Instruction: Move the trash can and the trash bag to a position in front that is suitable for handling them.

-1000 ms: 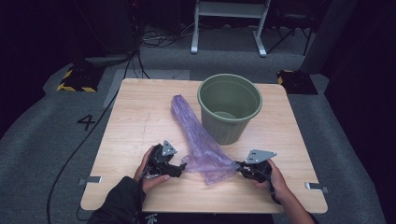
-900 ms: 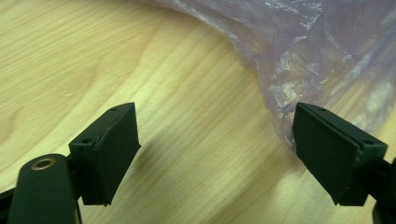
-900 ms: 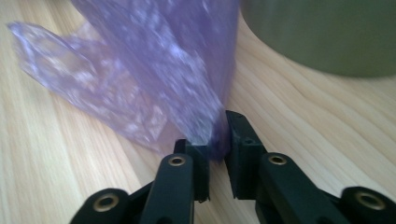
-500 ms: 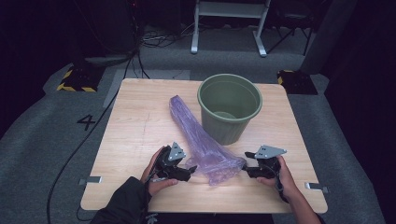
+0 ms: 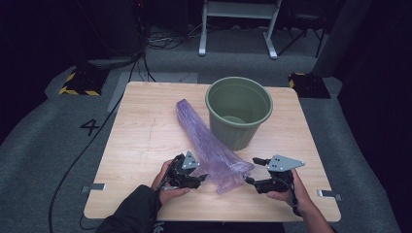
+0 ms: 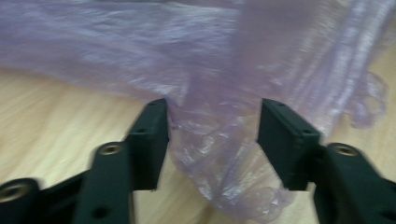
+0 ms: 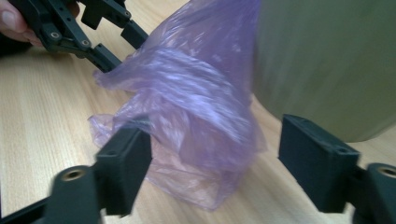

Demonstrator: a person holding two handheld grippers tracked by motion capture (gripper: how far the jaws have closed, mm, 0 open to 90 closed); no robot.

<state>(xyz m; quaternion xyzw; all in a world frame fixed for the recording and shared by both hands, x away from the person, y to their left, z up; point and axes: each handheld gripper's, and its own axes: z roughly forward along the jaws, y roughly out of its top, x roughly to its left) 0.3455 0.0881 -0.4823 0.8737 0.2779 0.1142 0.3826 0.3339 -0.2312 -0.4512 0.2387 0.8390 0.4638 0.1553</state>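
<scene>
Since earlier frame, left gripper [image 5: 203,177] jaws closing around thin purple plastic bag [image 5: 209,145], film between them, not yet pinched; right gripper [image 5: 250,171] jaws opening, released, lifted. Bag lies diagonally on wooden table [image 5: 141,141] beside green plastic bucket [image 5: 238,114], mouth toward near edge. Light, limp, slippery; pinch single layer at mouth rim.

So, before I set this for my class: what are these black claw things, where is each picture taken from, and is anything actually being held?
A person sits at a wooden table and holds a hand tool with two black jaws in each hand.

The high view looks down from above. The other two pictures come from small cameras riding on the tools, looking along their jaws.

On the table lie a crumpled purple plastic bag and a green bucket, which stands upright.

The left gripper has just been closing, with bag plastic between its jaws, but it does not clamp it yet. The right gripper has just been opening, and its jaws stand apart beside the bag's end.
</scene>
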